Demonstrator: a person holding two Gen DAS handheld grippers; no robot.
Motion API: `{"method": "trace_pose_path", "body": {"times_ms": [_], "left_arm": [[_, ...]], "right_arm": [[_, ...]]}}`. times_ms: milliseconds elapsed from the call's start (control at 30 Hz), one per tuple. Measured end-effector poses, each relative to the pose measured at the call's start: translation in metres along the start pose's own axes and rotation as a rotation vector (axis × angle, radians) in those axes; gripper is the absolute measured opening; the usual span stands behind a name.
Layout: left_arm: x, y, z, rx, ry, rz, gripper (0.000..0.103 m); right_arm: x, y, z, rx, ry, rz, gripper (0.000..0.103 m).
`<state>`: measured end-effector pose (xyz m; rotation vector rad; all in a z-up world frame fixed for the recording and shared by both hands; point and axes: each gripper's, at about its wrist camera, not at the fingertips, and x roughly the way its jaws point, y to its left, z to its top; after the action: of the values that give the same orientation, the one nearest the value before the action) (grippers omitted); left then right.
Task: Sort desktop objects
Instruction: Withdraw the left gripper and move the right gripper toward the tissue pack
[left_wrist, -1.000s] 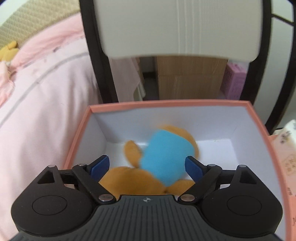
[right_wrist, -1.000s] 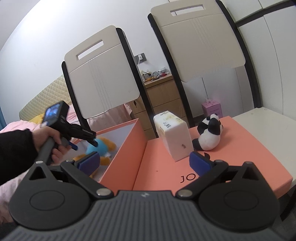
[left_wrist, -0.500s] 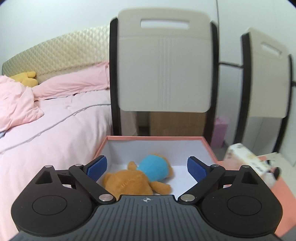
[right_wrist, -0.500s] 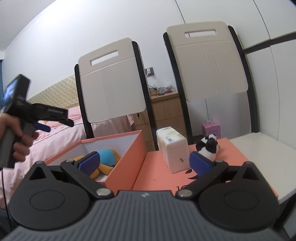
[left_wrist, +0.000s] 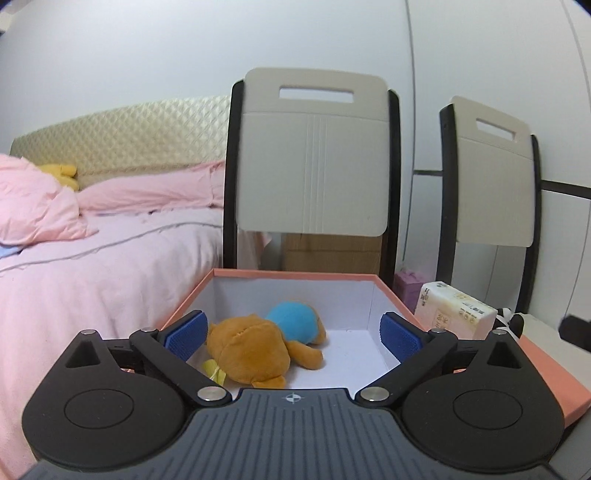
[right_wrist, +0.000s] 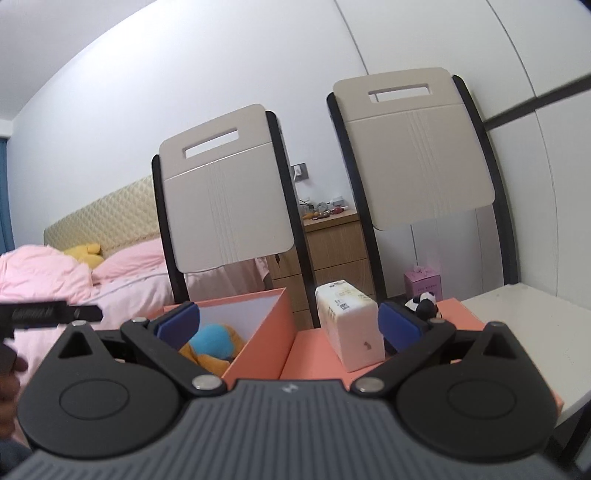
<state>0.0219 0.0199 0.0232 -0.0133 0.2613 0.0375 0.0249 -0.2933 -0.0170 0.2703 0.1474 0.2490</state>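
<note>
White plastic-wrapped tissue pack (right_wrist: 349, 325): judged light, soft, slippery; grip across its flat sides; right tool (right_wrist: 288, 325) apart, left tool (left_wrist: 293, 334) opening, both empty.

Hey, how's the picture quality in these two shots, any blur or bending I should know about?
Left wrist view: soft even light, plush toy sharp, chair back slightly soft. Right wrist view: strong fisheye bending of the wall lines, tissue pack clear, no glare.
</note>
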Motion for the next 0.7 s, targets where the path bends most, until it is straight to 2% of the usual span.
{"method": "trace_pose_path", "body": {"times_ms": [100,233,333,400,500,700], "left_arm": [[-0.001,0.007,-0.011,0.008,-0.042,-0.022,0.103],[-0.003,0.015,-0.023,0.001,-0.069,0.007,0.103],[0.0,0.022,-0.031,-0.016,-0.075,-0.005,0.103],[0.003,0.024,-0.037,0.012,-0.084,-0.005,0.103],[0.013,0.026,-0.042,0.026,-0.055,0.048,0.103],[0.012,0.027,-0.042,0.031,-0.07,0.052,0.103]], "right_arm": [[0.003,0.008,-0.004,-0.026,-0.004,0.014,0.103],[0.006,0.017,-0.012,-0.011,-0.028,0.023,0.103],[0.012,0.02,-0.02,0.048,-0.029,0.025,0.103],[0.016,0.026,-0.024,0.047,-0.026,0.011,0.103],[0.018,0.032,-0.026,0.036,-0.035,-0.008,0.103],[0.017,0.037,-0.021,0.04,-0.037,0.006,0.103]]}}
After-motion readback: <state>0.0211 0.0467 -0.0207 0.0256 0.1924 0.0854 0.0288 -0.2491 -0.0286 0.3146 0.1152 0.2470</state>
